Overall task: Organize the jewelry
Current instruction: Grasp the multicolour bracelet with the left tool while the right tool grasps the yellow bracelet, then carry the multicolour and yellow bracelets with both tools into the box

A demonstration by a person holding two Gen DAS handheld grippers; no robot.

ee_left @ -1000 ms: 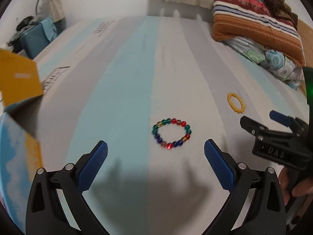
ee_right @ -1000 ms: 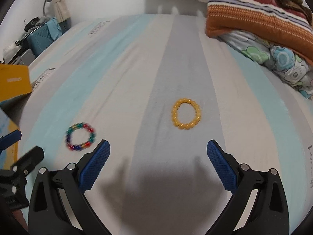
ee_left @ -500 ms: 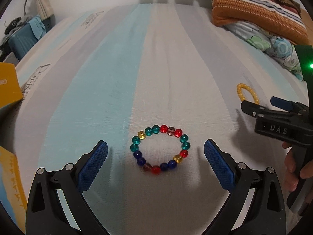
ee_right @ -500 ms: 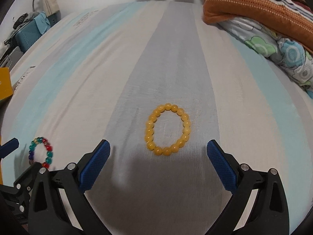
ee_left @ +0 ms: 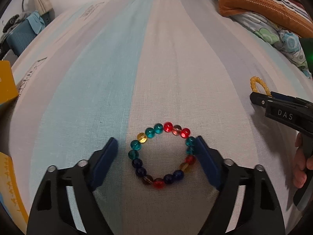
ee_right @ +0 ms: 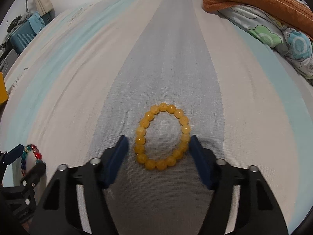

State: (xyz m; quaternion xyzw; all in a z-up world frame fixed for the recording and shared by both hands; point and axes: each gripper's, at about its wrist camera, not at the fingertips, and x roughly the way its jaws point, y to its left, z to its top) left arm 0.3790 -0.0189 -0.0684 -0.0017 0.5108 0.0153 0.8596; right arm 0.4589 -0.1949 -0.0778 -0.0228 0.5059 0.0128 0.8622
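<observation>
A bracelet of teal, red, blue and amber beads lies flat on the striped bed sheet. My left gripper straddles it with its jaws closing. The right pad touches the beads, while the left pad stands a little apart. A yellow bead bracelet lies between the closing jaws of my right gripper. Its right pad meets the beads and a gap remains at the left pad. Each gripper also shows at the edge of the other view: the right gripper and the left gripper.
A yellow box and a yellow-and-blue box sit at the left edge. A striped orange pillow and a floral quilt lie at the back right. A blue case stands beyond the bed's left side.
Both grippers have come down and forward, so each bracelet now lies between its fingers. Both pairs of jaws have narrowed from wide open.
</observation>
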